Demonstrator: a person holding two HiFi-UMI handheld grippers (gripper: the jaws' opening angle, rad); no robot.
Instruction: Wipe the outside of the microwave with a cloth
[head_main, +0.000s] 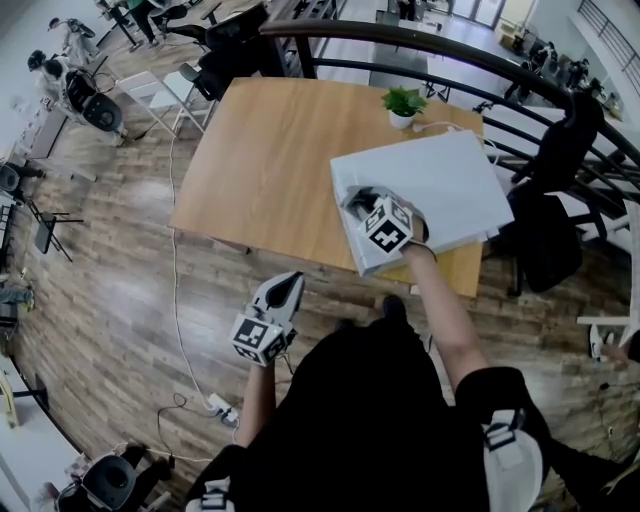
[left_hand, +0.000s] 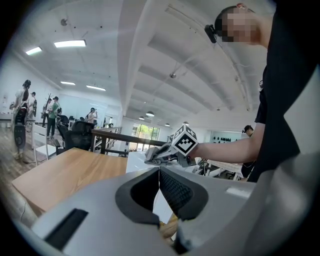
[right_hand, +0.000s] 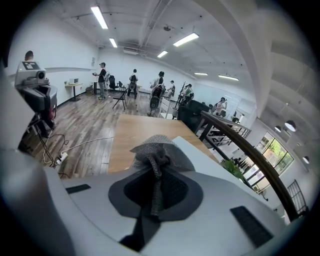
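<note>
Person's black shirt (head_main: 370, 420) fills the bottom of the head view, both arms stretched forward. Left gripper (head_main: 290, 284) is held off the table's near edge, over the wood floor (head_main: 100, 300). Its own view shows the jaws pressed together with nothing between them (left_hand: 159, 172).

Right gripper (head_main: 352, 200) is up on the white microwave (head_main: 440, 180), near the top's near-left corner. Its jaws pinch a grey cloth (right_hand: 154, 150), which bunches up past the tips and lies against the microwave's top (right_hand: 200, 152). In the head view the cloth (head_main: 358, 196) shows as a small grey wad just ahead of the marker cube.

Microwave sits on the wooden table (head_main: 270, 150) at its near-right corner. Long axis runs left to right across the head view, rising a bit to the right. One long side faces the person, seen only as a thin strip. Can't tell where the door is.

Small white pot (head_main: 401, 119) stands on the table just beyond the microwave, apart from it, holding a green plant (head_main: 404, 99). White cable (head_main: 440, 126) runs from near the pot along the microwave's far edge.

Left gripper view catches the right gripper (left_hand: 156, 159) and cloth on the microwave (left_hand: 137, 161) from the side. Power strip (head_main: 220, 405) lies on the floor by the left arm.
</note>
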